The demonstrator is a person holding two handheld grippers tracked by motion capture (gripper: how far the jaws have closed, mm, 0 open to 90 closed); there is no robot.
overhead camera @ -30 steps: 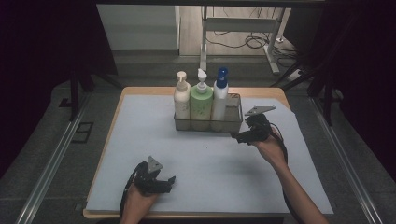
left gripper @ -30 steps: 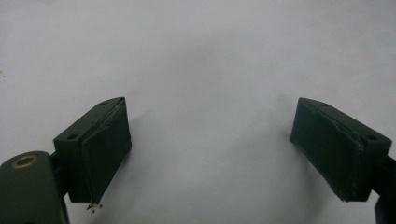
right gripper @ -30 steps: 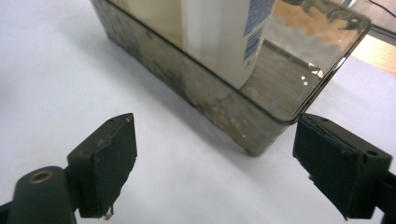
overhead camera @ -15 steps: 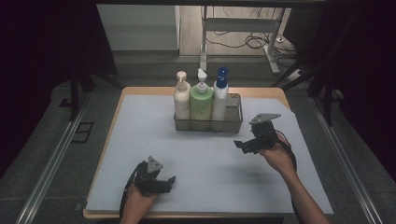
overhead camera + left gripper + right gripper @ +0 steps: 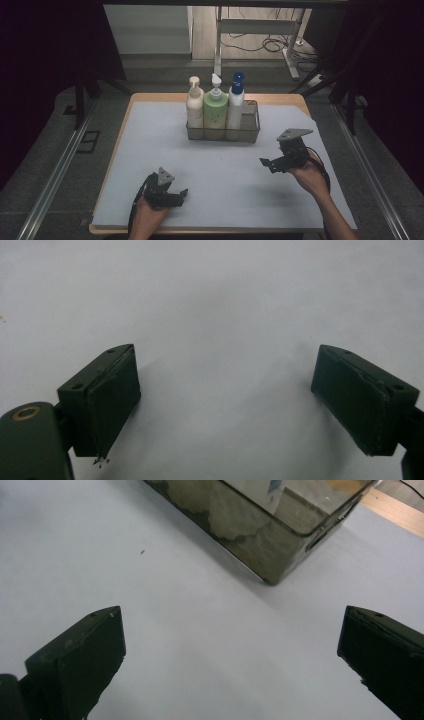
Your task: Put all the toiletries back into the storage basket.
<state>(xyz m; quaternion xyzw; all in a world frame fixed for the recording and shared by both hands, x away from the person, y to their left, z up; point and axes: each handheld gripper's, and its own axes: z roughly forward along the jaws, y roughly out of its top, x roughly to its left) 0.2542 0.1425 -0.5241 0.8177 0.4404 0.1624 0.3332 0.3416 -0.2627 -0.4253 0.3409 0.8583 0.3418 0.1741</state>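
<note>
While high up three bottles (image 5: 216,107), up close just basket (image 5: 280,535) corner.

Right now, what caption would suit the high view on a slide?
Three pump bottles stand in a wire basket while the open right gripper and left gripper rest apart from it.

Worktop (image 5: 150,165): wooden board, pale grey mat over most of it, wood edge showing at the far and near sides. Rails (image 5: 55,175): metal, one along each side of the worktop, running front to back. Floor (image 5: 30,200): grey beside the rails, lighter and wood-toned beyond the far edge. Stand (image 5: 260,27): white metal frame on the far floor. Cables (image 5: 272,45): dark, looped loosely around the stand's foot. Surround: black curtains (image 5: 45,45) left and right; light dim, brightest at the far middle.
</note>
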